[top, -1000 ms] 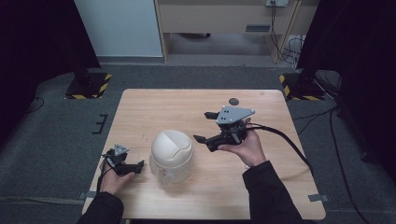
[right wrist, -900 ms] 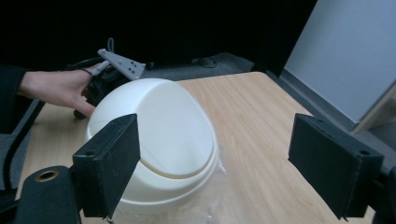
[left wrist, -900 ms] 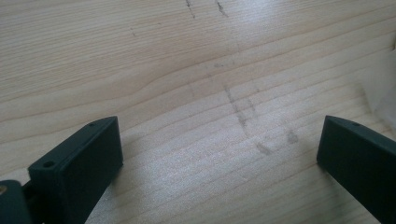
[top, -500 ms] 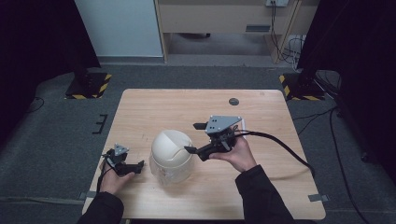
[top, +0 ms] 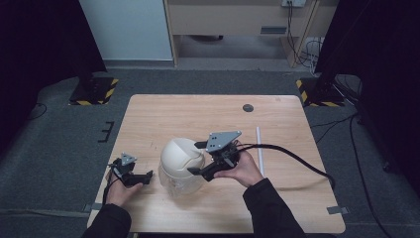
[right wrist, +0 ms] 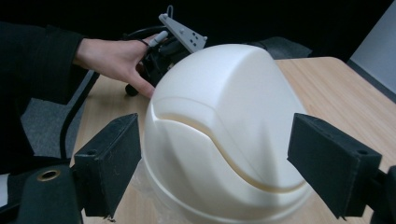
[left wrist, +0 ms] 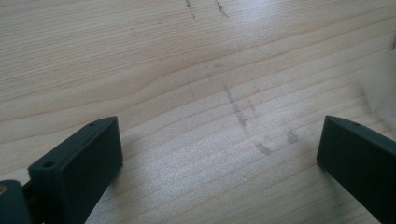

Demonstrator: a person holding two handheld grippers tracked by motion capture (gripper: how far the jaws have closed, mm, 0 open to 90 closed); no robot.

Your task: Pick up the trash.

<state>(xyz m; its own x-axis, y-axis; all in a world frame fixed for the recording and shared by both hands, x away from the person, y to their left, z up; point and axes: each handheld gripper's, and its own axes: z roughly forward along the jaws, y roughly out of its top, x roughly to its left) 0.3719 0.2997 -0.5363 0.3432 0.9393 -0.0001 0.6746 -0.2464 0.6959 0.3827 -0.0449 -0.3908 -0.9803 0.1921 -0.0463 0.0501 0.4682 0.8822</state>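
Note:
A white domed lid [top: 181, 156] sits on a clear plastic base [top: 176, 184] at the front middle of the wooden table [top: 163, 116]. My right gripper [top: 196, 158] is at the dome's right side, open, one jaw on each flank of it. In the right gripper view the dome [right wrist: 224, 135] bulges between the wide-spread jaws of my right gripper [right wrist: 217, 161]; I cannot tell whether they touch it. My left gripper [top: 143, 177] rests low on the table, left of the dome. In the left gripper view my left gripper [left wrist: 219, 154] is open over bare wood.
A thin white stick [top: 258, 148] lies right of my right hand. A dark round disc [top: 247, 107] sits at the table's far side. A black cable [top: 297, 156] trails right from the right gripper. The person's left hand [right wrist: 116, 58] shows behind the dome.
My right gripper has moved left and toward the front edge, and its open jaws now straddle the dome. The left gripper has stayed where it was.

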